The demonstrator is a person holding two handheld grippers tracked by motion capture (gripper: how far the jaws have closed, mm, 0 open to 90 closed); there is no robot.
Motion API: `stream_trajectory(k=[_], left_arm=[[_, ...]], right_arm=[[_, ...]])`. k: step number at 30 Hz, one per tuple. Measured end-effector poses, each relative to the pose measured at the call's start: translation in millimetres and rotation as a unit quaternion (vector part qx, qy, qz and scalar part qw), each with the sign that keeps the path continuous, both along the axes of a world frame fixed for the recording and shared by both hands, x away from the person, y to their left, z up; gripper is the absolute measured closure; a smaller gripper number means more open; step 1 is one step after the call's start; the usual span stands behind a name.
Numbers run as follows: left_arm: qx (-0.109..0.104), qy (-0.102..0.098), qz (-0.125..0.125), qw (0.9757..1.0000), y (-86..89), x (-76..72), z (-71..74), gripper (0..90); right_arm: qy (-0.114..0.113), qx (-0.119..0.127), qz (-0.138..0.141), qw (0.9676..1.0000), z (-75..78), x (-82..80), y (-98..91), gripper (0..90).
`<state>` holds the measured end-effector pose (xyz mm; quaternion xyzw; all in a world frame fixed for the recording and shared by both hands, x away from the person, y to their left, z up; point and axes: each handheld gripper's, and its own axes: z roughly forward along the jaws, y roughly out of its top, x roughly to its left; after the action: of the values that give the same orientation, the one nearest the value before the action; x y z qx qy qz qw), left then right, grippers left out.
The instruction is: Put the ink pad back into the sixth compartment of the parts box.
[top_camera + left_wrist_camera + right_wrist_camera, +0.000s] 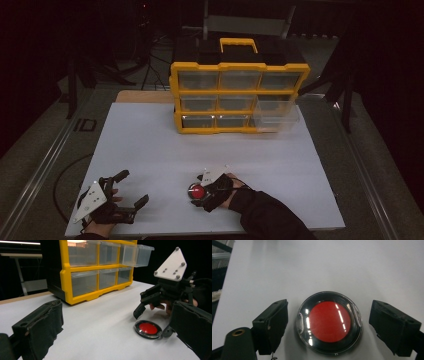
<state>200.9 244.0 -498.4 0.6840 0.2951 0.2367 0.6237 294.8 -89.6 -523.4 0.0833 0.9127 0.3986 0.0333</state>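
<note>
Right gripper view | right hand-held gripper (327, 325) jaws apart, straddling red disc (329, 322), not touching | left hand-held gripper (131, 191) open

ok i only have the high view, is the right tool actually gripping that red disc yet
observer: not yet. in the right gripper view the right tool has one jaw on each side of the red disc, and bare table shows in both gaps.
operator: is the disc lying flat or tipped up
observer: flat on the white table, going by the left gripper view.
operator: what's the edge like for gripping
observer: a glossy black rim runs all round the red centre.
</note>
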Motion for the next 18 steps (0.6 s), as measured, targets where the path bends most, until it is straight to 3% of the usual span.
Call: stream_trajectory(k=[10,18], left_arm=[[0.001,0.000,0.000,1.0000,0.0,0.1,-0.1,0.1],[0.002,0.000,0.000,1.0000,-1.1,0.2,-0.6,0.1]], right_arm=[[0.005,-0.021,0.001,0.9998,-2.0,1.6,4.6,26.2],[0.002,-0.016,-0.006,0.9999,-2.9,-0.5,3.5,30.3]])
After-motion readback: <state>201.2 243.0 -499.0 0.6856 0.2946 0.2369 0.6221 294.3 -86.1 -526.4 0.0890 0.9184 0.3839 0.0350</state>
